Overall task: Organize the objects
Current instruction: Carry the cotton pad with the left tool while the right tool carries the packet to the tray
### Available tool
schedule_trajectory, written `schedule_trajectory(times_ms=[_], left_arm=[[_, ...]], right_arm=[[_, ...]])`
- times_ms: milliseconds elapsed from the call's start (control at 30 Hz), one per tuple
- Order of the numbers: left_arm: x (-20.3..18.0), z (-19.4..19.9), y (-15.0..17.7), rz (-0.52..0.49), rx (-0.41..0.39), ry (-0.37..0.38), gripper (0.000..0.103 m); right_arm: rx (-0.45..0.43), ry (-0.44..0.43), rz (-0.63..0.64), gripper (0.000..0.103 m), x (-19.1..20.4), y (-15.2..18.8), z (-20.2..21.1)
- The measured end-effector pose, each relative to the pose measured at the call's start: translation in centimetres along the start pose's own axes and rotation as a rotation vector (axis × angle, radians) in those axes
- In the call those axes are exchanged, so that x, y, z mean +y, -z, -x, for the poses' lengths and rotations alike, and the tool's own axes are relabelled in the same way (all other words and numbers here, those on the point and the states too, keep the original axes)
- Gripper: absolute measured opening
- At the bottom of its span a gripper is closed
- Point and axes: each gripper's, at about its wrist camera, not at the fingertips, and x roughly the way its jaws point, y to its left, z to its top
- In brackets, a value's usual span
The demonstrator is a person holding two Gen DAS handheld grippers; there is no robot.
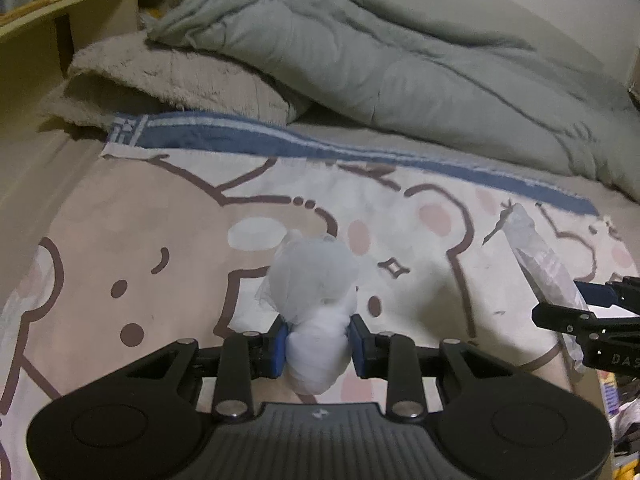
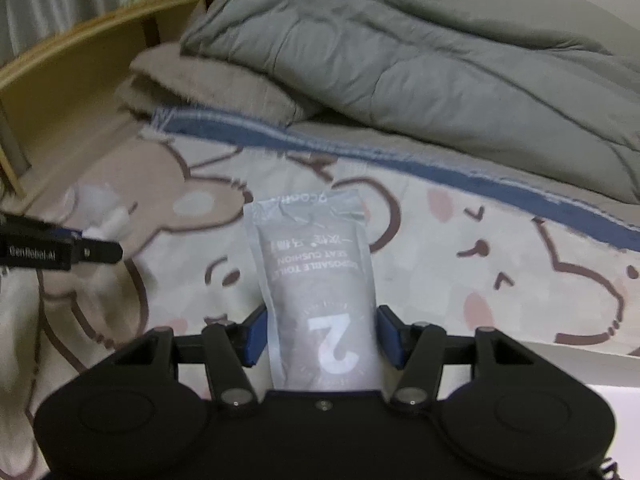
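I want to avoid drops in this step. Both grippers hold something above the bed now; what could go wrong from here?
1. The left gripper pinches only the lower part of the white bundle; its loose gauzy top could slip or unravel.
2. The right gripper squeezes the pouch by its side edges; the smooth film may slide out.
3. The grippers are close together, so they might collide when moving.

Both views are dim, with soft yellowish indoor light and weak shadows. Fisheye distortion bends the edges, the corners are black, and the right wrist view is slightly blurred.
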Motion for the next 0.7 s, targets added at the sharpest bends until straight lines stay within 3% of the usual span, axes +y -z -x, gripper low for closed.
schedule_trajectory(times_ms=[700], left_arm=[[-8.1, 5.8, 1.0, -0.013, -0.096, -0.015, 0.033]], right_arm=[[-0.104, 0.074, -0.026, 0.058, -2.6, 0.7, 9.2]])
